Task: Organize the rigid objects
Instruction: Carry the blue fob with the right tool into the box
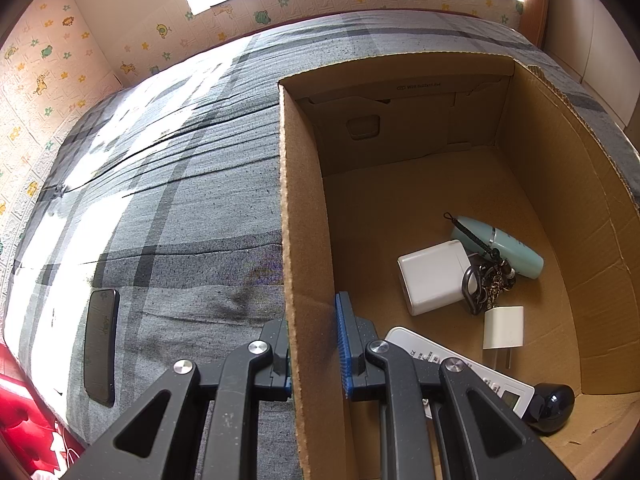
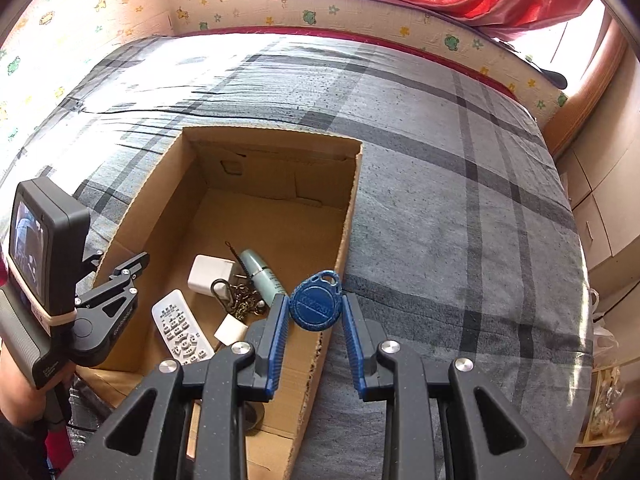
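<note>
An open cardboard box (image 1: 536, 184) (image 2: 352, 208) sits on a grey plaid bed. My left gripper (image 1: 314, 344) is shut on the box's left wall, one finger outside and one inside. In the right wrist view my right gripper (image 2: 316, 312) is shut on a blue key fob (image 2: 316, 306), held above the box's right wall near its front corner. Inside the box lie a white charger block (image 1: 434, 278) (image 2: 210, 274), a small white plug (image 1: 503, 327) (image 2: 231, 330), a mint-green tube (image 1: 500, 246) (image 2: 262, 274), a keychain with carabiner (image 1: 486, 284) (image 2: 236, 300), a white remote (image 1: 460, 364) (image 2: 180, 330) and a dark round object (image 1: 550, 402).
A black phone (image 1: 100, 346) lies on the bedspread left of the box. The left gripper's body with its camera screen (image 2: 44, 276) shows at the left of the right wrist view, a hand under it. A patterned wall borders the bed; cabinets stand at the right.
</note>
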A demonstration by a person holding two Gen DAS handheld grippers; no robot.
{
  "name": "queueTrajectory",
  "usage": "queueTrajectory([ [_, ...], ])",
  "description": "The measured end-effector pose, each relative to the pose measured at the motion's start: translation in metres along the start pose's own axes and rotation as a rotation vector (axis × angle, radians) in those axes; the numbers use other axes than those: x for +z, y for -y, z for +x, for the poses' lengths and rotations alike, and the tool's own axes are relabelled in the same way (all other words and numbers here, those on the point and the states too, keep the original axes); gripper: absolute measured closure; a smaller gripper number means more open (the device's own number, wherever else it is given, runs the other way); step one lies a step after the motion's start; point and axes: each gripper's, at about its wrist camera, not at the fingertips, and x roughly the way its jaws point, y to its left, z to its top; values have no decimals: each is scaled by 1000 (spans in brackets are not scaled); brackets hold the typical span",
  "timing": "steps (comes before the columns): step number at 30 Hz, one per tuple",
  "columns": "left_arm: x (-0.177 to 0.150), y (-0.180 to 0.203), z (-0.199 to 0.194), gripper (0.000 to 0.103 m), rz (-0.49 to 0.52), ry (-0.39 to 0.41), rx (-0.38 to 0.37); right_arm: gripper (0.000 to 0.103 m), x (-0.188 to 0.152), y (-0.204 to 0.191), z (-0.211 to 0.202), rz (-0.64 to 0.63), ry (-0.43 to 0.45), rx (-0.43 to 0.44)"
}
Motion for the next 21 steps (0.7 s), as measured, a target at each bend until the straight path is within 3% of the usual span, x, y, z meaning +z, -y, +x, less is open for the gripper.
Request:
queueTrajectory([
  [21,0,0,0,85,-1,0,-1,75,17,-51,54,-70,-69,81],
])
